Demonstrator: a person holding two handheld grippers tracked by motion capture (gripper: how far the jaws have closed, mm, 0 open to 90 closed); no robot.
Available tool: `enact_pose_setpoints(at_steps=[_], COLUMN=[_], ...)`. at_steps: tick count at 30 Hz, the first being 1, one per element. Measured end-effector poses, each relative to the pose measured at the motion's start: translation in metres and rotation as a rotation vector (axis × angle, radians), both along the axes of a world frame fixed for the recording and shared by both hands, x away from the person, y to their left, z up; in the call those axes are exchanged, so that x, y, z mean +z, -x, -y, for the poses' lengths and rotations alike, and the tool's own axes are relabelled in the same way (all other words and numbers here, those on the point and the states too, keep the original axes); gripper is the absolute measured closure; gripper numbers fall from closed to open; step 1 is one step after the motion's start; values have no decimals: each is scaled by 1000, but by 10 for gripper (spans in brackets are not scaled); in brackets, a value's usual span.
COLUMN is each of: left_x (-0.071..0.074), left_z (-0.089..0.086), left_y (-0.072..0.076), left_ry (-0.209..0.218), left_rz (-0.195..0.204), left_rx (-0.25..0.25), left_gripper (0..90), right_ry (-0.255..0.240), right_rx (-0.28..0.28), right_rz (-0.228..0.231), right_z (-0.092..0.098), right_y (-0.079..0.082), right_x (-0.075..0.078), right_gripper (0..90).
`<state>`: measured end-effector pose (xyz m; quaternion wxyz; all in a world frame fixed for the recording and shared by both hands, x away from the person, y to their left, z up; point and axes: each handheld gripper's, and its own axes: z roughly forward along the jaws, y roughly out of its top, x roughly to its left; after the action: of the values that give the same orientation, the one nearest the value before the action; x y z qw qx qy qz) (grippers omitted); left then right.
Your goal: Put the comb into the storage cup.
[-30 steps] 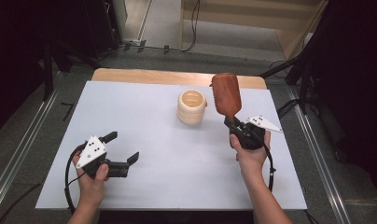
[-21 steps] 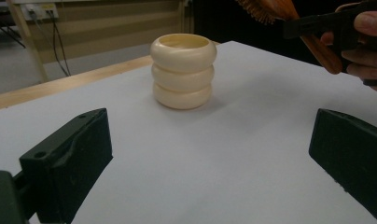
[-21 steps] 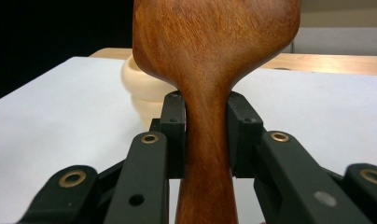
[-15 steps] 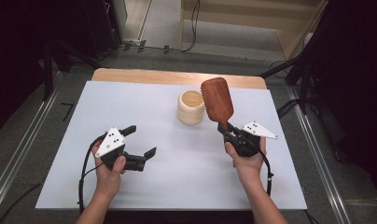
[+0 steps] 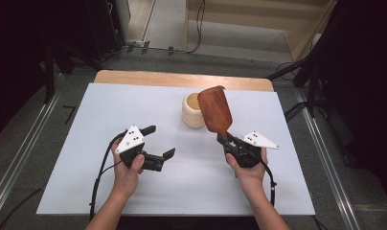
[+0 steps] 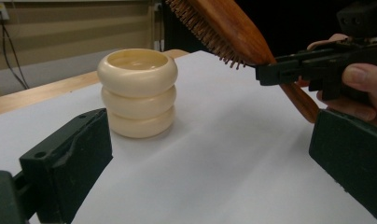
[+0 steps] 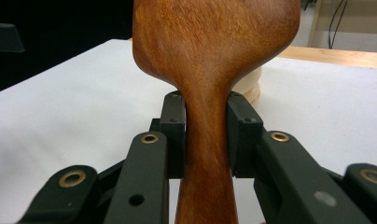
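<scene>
A wooden paddle hairbrush point(image 5: 214, 108) is held by its handle in my right gripper point(image 5: 223, 140), which is shut on it. The brush head leans up and left, its tip over the rim of a cream ribbed cup point(image 5: 191, 115). In the right gripper view both pads clamp the handle point(image 7: 207, 140), and the cup point(image 7: 253, 86) peeks out behind the head. The left gripper view has the bristles point(image 6: 200, 28) facing down beside the cup point(image 6: 137, 93). My left gripper point(image 5: 160, 140) stands open and empty on the sheet, left of the cup, jaws pointing toward it.
A white sheet point(image 5: 86, 124) covers the table, with a wooden strip point(image 5: 134, 76) along the far edge. Metal rails run along both sides and dark equipment with cables stands beyond. Bare sheet lies near the front edge.
My left gripper has slid right, toward the cup. The right gripper has shifted a little left and tipped the brush head left, from beside the cup to over its rim.
</scene>
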<state>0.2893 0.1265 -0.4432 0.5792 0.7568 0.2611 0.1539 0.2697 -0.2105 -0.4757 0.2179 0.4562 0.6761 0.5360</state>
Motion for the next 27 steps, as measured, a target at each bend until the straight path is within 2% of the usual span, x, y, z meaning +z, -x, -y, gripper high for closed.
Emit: enact_pose_setpoints(at_steps=[3, 13, 20, 27], left_x=[-1, 3, 9, 12], left_z=[4, 14, 24, 35], left_y=[-3, -14, -20, -25], left_ry=[25, 69, 76, 95], left_rz=[-5, -18, -18, -36], left_rx=[-1, -5, -15, -28], left_gripper=[0, 0, 0, 0], right_ry=[1, -2, 3, 2], right_rx=[12, 47, 77, 104], right_rz=[5, -1, 8, 19], right_z=[-2, -10, -17, -24], right_y=[1, 4, 7, 11], right_x=[-1, -3, -5, -5], right_gripper=[704, 704, 704, 704])
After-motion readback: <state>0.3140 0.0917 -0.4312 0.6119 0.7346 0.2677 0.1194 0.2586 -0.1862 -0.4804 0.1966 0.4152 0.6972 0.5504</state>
